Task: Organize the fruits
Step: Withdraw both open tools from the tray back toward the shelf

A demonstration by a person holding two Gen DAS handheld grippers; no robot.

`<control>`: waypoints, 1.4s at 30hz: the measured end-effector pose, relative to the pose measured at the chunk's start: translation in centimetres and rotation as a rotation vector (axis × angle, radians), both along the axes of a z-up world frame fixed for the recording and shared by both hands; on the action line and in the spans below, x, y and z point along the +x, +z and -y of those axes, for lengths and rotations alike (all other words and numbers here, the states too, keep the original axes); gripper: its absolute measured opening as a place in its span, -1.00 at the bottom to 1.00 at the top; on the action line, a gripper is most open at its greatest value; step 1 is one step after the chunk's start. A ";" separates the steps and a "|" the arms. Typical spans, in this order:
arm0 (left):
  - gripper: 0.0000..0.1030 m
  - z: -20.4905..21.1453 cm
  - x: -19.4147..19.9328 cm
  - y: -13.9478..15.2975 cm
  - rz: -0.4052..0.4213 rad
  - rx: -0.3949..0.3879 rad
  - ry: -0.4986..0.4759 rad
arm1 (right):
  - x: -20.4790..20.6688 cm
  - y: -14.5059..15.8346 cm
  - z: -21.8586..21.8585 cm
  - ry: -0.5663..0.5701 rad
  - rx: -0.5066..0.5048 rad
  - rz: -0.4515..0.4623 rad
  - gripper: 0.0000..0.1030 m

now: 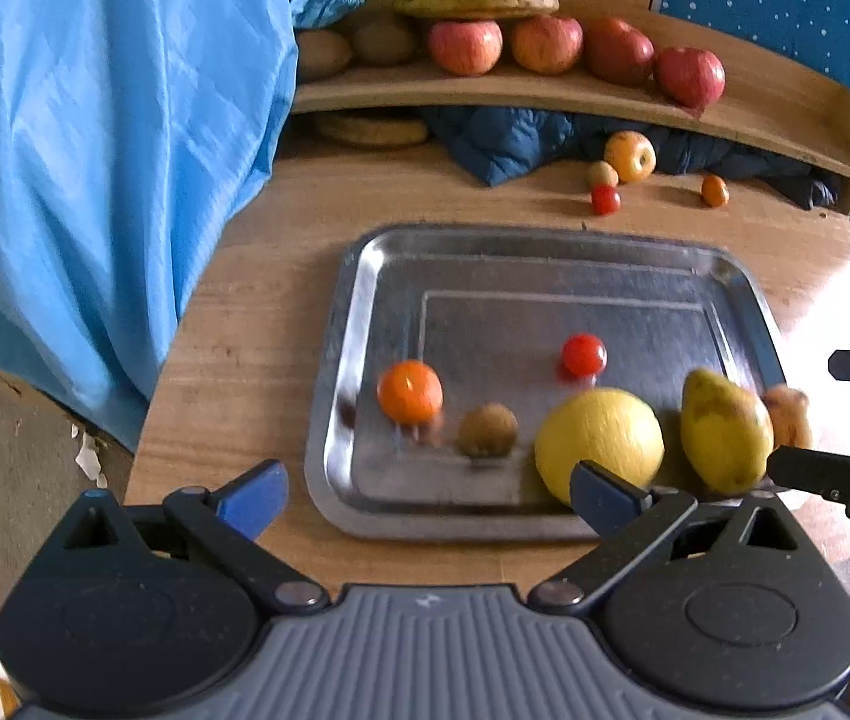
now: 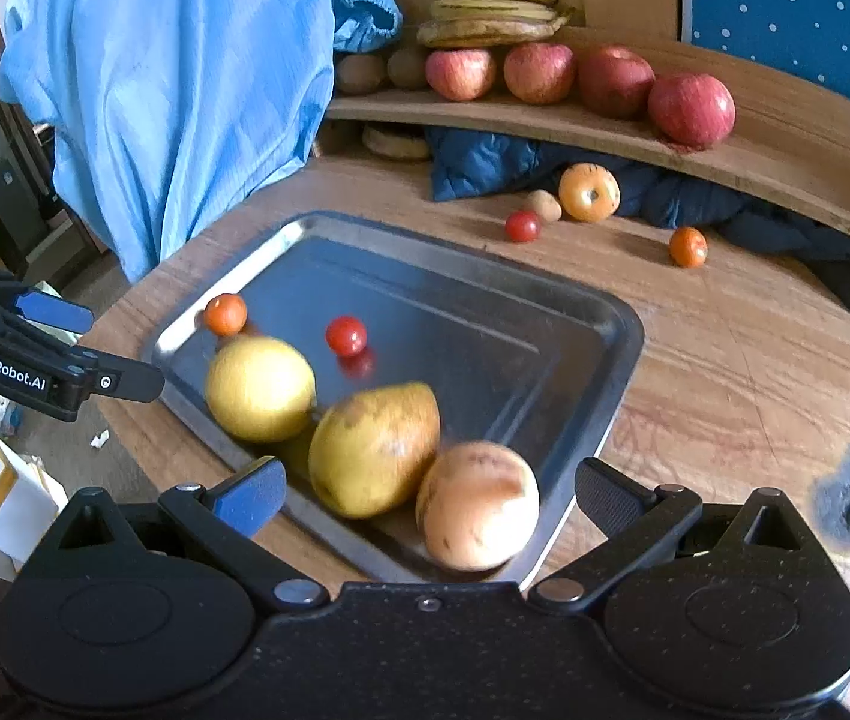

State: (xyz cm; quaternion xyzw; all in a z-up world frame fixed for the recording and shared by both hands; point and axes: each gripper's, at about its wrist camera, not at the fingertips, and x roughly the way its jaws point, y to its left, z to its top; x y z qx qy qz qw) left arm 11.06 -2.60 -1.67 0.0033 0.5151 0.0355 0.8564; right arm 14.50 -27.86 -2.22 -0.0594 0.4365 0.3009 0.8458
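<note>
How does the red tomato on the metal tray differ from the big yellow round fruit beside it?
The tomato is far smaller than the yellow fruit. The tomato is glossy red; the yellow fruit is pale and matte. The tomato sits alone toward the middle of the tray, while the yellow fruit lies at the near edge against the pear. Both are round and ungripped.

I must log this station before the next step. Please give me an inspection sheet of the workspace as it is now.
Surface: wooden table, dark stain near its right edge.
Job's things: metal tray holds a mandarin, cherry tomato, kiwi, yellow citrus, mango and a pale fruit; four loose fruits behind it.
Clutter: dark jacket under shelf.
Grippers: left gripper and right gripper open, empty.
Cables: nothing seen.
Surroundings: shelf with apples, bananas; blue cloth.
</note>
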 end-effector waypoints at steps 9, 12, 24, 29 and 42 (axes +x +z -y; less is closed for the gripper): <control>0.99 -0.7 3.5 0.1 0.029 -0.007 -0.046 | 2.2 0.3 -1.0 -0.034 0.006 0.012 0.99; 0.99 -0.7 4.6 0.0 0.036 -0.015 -0.070 | 2.9 0.4 -1.2 -0.053 0.003 0.019 0.99; 0.99 0.7 9.9 -0.6 0.062 -0.015 -0.154 | 5.5 0.6 -0.9 -0.170 -0.011 0.041 0.99; 0.99 1.7 12.5 -0.9 0.075 -0.030 -0.177 | 7.0 0.4 -0.5 -0.231 -0.014 0.055 0.99; 0.99 4.9 18.8 -3.6 0.041 -0.081 -0.261 | 10.3 -1.0 0.8 -0.354 -0.056 0.050 0.99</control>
